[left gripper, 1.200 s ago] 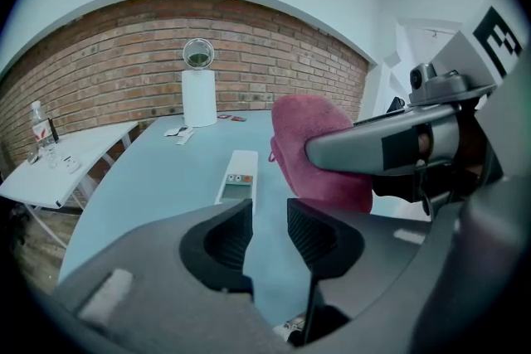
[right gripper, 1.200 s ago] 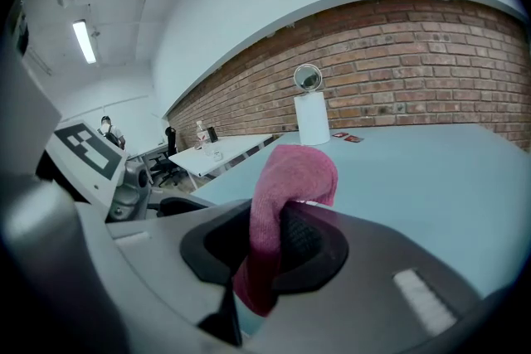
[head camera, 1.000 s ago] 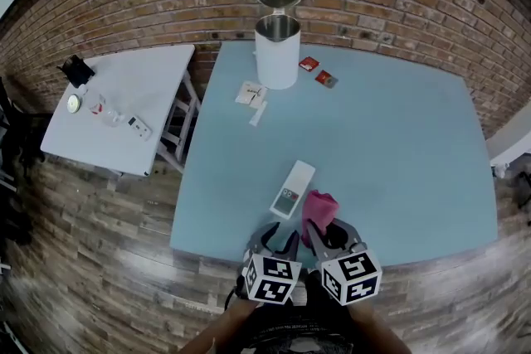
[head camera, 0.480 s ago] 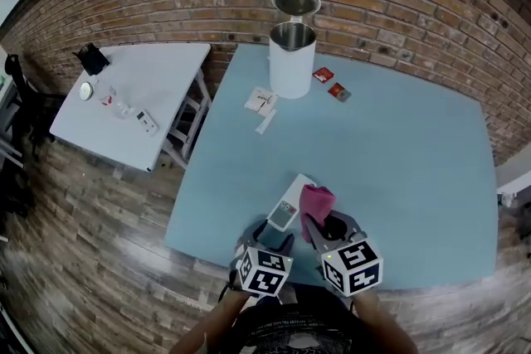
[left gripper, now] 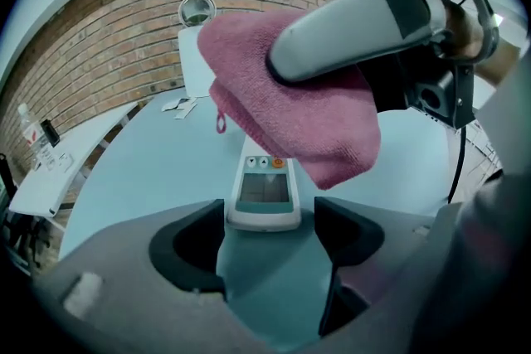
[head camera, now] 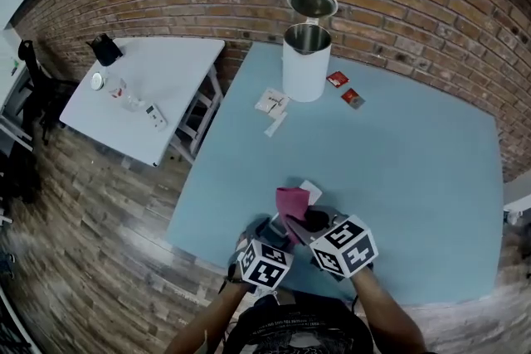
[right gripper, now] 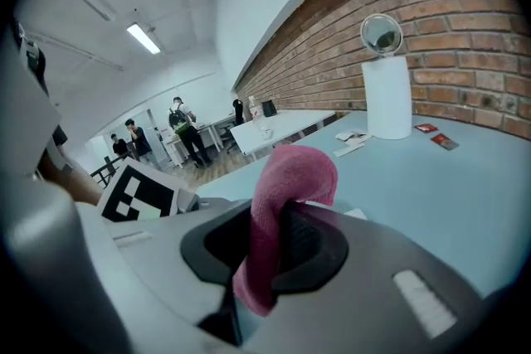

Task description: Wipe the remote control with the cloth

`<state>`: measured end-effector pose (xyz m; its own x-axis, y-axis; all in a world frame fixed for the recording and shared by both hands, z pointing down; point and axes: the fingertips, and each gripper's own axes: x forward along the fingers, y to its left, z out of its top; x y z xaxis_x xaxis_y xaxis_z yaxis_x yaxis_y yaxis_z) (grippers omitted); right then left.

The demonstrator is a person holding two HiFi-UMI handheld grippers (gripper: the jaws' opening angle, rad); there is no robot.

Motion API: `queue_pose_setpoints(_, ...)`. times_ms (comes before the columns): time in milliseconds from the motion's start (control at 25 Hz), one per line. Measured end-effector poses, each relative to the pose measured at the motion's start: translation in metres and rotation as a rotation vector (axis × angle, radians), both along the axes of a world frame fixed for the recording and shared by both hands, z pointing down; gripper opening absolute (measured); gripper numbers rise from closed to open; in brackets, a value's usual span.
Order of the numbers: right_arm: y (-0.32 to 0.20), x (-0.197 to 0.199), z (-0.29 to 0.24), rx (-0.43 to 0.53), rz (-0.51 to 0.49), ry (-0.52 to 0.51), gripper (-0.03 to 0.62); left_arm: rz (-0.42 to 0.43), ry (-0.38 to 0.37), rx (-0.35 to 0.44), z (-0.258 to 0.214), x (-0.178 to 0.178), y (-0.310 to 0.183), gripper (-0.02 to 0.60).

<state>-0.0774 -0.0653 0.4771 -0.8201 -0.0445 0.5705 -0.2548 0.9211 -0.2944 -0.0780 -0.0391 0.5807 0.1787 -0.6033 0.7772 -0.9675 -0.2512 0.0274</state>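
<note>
In the head view, the remote control [head camera: 309, 192] lies near the front edge of the blue table [head camera: 398, 162]. The right gripper [head camera: 314, 221] holds the pink cloth [head camera: 291, 205] over it, ready to rub. The left gripper [head camera: 271, 234] waits at the remote's near end.

In the left gripper view, the jaws have just been opening and stand wide. The remote's end sits in the gap, not squeezed. I think the jaws may be there to steady it.

In the right gripper view, the jaws pinch the cloth tight so it cannot slip.

Tabletop [head camera: 415, 170], centre and right: bare, open passage. Far edge blocked by bin [head camera: 305, 66], red packets [head camera: 337, 80] and paper scraps [head camera: 271, 102].

Near edge crowded. Right gripper [right gripper: 278, 244], pinching cloth [left gripper: 290, 104], crosses over remote [left gripper: 264, 191] and closes the approach from above.

Left gripper [left gripper: 267, 224]: fingers [left gripper: 195, 240] have just been opening and stand wide. Remote's near end sits at their mouth, untouched.

Off the left edge: floor gap, then side table [head camera: 149, 95].
</note>
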Motion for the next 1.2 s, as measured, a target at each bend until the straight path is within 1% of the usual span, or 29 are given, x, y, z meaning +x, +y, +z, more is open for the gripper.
queue_pose_setpoints(80, -0.003, -0.008, 0.003, -0.046, -0.027, -0.01, 0.067, 0.017, 0.005, 0.0, 0.001, 0.001, -0.001, 0.35)
queue_pose_setpoints(160, -0.004, -0.015, 0.006, -0.091, -0.048, -0.02, 0.067, 0.023, 0.026, -0.004, 0.002, 0.002, -0.001, 0.347)
queue_pose_setpoints(240, -0.003, -0.02, 0.011, -0.126, -0.074, -0.023, 0.067, 0.03, 0.045, -0.012, 0.002, 0.003, -0.002, 0.333)
queue_pose_setpoints(320, 0.0, -0.025, 0.017, -0.156, -0.107, -0.026, 0.067, 0.044, 0.048, -0.015, 0.002, 0.006, -0.001, 0.309)
queue_pose_setpoints(480, 0.011, -0.034, 0.028, -0.222, -0.171, -0.034, 0.067, 0.054, 0.051, -0.007, 0.002, 0.01, 0.0, 0.281)
queue_pose_setpoints(600, 0.017, -0.036, 0.041, -0.186, -0.229, 0.012, 0.067, 0.056, 0.052, -0.009, 0.003, 0.01, 0.001, 0.272)
queue_pose_setpoints(720, 0.014, -0.034, 0.051, -0.121, -0.243, 0.052, 0.067, 0.056, 0.052, -0.018, 0.003, 0.01, 0.001, 0.268)
queue_pose_setpoints(880, 0.0, -0.029, 0.058, -0.054, -0.219, 0.071, 0.067, 0.059, 0.055, -0.03, 0.004, 0.01, 0.001, 0.265)
queue_pose_setpoints(1200, -0.026, -0.018, 0.062, -0.062, -0.125, 0.052, 0.067, 0.102, 0.057, -0.049, 0.005, 0.008, 0.004, 0.259)
